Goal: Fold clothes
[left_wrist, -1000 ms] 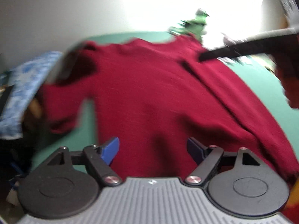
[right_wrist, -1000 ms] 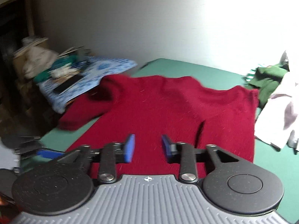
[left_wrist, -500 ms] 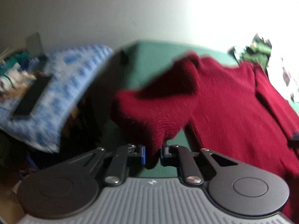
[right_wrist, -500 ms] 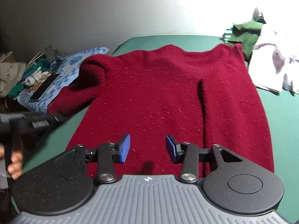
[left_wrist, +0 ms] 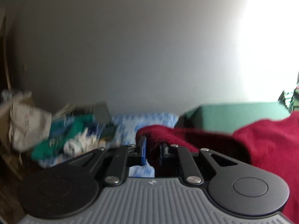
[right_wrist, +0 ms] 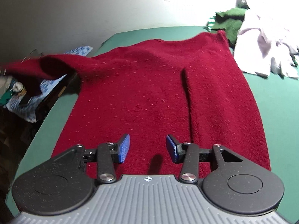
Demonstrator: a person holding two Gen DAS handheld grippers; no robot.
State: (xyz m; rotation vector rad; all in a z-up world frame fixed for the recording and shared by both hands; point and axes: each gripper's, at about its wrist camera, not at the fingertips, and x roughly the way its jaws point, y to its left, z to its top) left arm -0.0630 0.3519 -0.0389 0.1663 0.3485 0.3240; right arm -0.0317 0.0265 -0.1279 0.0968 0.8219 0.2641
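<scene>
Your left gripper [left_wrist: 152, 152] is clamped on the cuff end of the red sweater's left sleeve [left_wrist: 186, 136]; knit is bunched between the blue pads, and the sleeve is lifted off the surface. From the right wrist view that sleeve [right_wrist: 46, 64] stretches out past the table's left edge, raised, over the clutter beside it. That clutter: a blue-and-white patterned cloth [left_wrist: 147, 119] with a pale bag [left_wrist: 24, 125] and green and white bits [left_wrist: 69, 140] on it, blurred, can't tell more.

The red sweater [right_wrist: 153, 93] lies flat on the green table [right_wrist: 276, 100], hem toward you, neck at the far side. Its right sleeve [right_wrist: 214, 97] is folded in along the right side of the body, with a dark crease line where its edge sits.

Your right gripper [right_wrist: 147, 147] hangs over the hem near the middle, blue pads [right_wrist: 124, 148] wide apart, nothing between them. Can't tell whether they touch the knit.

Far right of the table: a dark green garment [right_wrist: 229, 22] just beside the sweater's shoulder corner, and a white pile [right_wrist: 265, 50] next to it.
</scene>
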